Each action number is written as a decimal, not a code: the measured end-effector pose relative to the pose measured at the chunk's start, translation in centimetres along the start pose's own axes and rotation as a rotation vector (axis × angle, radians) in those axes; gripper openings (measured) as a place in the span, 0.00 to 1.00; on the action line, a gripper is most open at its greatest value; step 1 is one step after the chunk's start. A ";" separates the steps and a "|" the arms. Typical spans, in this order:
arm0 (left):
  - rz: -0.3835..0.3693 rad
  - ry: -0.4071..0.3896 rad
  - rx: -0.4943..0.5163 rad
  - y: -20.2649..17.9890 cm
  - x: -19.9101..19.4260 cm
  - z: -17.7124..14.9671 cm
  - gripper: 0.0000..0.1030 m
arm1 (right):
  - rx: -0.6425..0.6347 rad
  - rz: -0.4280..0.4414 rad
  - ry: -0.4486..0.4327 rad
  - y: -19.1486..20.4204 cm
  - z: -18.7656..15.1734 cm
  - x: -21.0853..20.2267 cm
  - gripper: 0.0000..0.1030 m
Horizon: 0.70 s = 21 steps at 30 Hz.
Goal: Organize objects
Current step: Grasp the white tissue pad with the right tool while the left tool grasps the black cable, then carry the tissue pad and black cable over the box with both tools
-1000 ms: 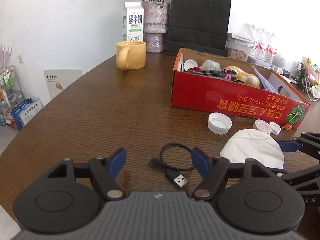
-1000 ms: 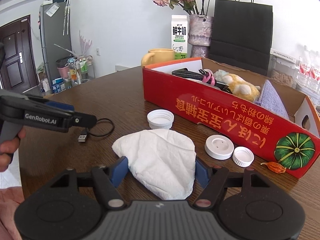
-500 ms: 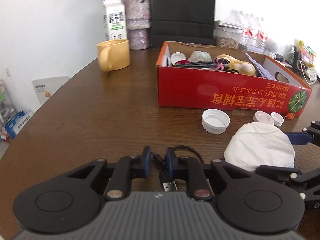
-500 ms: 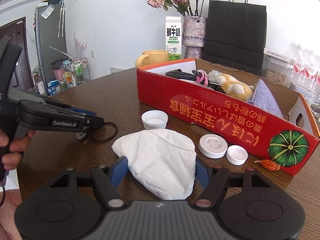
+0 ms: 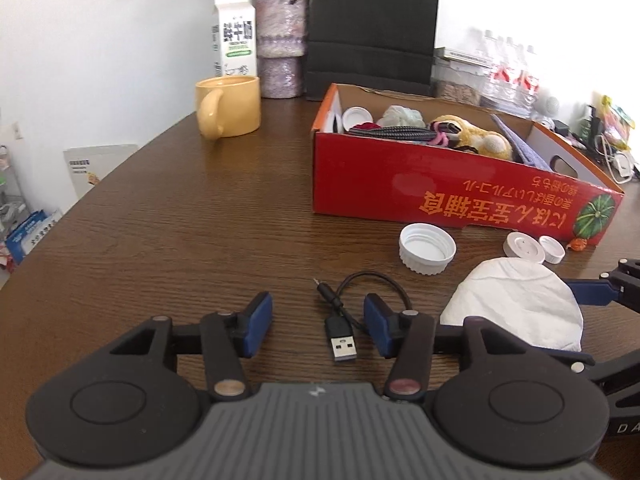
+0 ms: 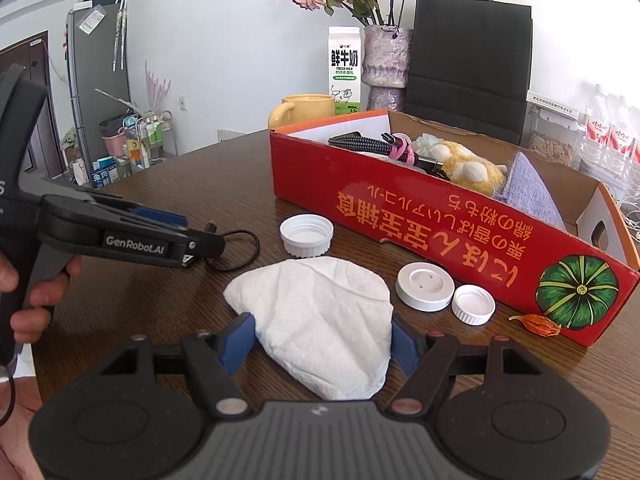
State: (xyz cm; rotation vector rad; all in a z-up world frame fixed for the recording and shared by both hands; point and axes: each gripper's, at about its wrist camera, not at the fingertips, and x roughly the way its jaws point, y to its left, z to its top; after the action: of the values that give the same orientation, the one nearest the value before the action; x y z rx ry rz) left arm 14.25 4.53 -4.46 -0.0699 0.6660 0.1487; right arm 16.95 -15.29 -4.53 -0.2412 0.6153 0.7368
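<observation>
A short black USB cable [image 5: 342,340] lies on the brown table between the blue pads of my left gripper [image 5: 318,328], whose jaws are opening; neither pad touches it. In the right wrist view the left gripper [image 6: 208,246] hovers over the cable's loop [image 6: 240,250], a hand on its handle. A crumpled white tissue [image 6: 320,320] rests flat between the fingers of my right gripper [image 6: 320,344], which stands open around it. The tissue [image 5: 516,312] also shows at the right of the left wrist view. Behind them stands a red cardboard box [image 6: 400,216] holding a plush toy, cloth and cords.
A large white cap [image 6: 306,236], a white disc [image 6: 425,286], a small cap [image 6: 473,304] and a dried orange husk [image 6: 536,324] lie before the box. A yellow mug [image 5: 228,106], milk carton [image 5: 235,36], vase [image 5: 280,52] and black bag [image 5: 372,28] stand at the back.
The left gripper closed on the cable's plug end half a second ago and has since opened, leaving the cable on the table. The right gripper and tissue have stayed put.
</observation>
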 end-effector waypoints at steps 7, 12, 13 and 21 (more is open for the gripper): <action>0.015 -0.009 0.000 -1.3 -0.3 -0.2 0.13 | 0.002 -0.007 0.001 0.0 0.0 0.0 0.69; -0.033 -0.015 -0.018 -1.1 -0.8 -0.5 0.13 | 0.003 -0.012 0.000 0.0 -0.1 -0.1 0.69; -0.035 -0.016 -0.022 -1.0 -0.9 -0.5 0.13 | 0.004 -0.014 -0.002 0.0 -0.2 -0.2 0.69; -0.058 -0.065 -0.022 -0.9 -2.7 0.1 0.13 | 0.026 -0.035 -0.068 -0.3 -0.3 -1.3 0.68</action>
State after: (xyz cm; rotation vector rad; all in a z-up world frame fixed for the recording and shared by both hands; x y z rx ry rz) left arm 12.40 3.32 -2.72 -0.1055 0.5965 0.1018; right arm 16.29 -16.39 -4.02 -0.2016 0.5541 0.7003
